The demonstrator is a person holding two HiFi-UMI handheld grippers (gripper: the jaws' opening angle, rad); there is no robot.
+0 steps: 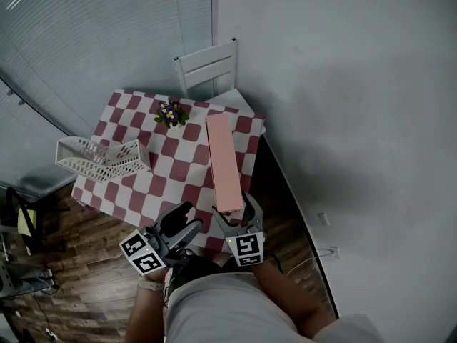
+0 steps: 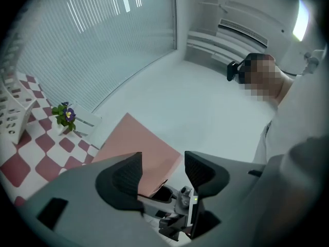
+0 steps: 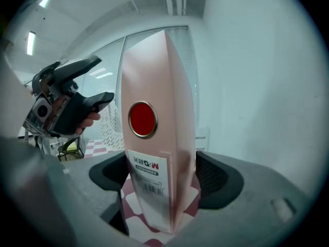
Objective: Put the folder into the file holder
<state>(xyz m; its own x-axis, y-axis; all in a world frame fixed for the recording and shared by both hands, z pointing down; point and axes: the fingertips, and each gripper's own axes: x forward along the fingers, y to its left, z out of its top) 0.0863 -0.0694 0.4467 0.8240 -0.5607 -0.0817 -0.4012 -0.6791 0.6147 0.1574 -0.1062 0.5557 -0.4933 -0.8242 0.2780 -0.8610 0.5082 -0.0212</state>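
Handling the folder (image 1: pixel 223 163) should be easy on weight and awkward on length. It looks like a stiff pink box file, light if empty, with smooth card faces that could slip under a weak pinch. Its walls may bow if squeezed hard across the middle. The best hold, in my judgement, is across the narrow spine end, where the card is braced by the corners and by the ringed red finger hole.

That end sits right where the right tool (image 3: pixel 159 176) is. The folder lies flat on the checked worktop (image 1: pixel 171 170) and runs straight away from this tool, with its near end and label between the 2 pads. The jaws stand at their widest, 1 on each side of the spine. A sliver of checked cloth shows between the left-hand pad and the card, so I take the folder as straddled and not yet clamped.

The left tool (image 1: pixel 187 220) hovers just beside the right one, on its left. Its jaws are only a narrow gap apart with nothing between them, and the folder's flat face lies ahead of it and slightly left.

The white mesh file holder (image 1: pixel 100 159) stands well apart, far to the left of both tools, near the worktop's left edge. A long swing is needed, and a grip at 1 end will let the far end droop.
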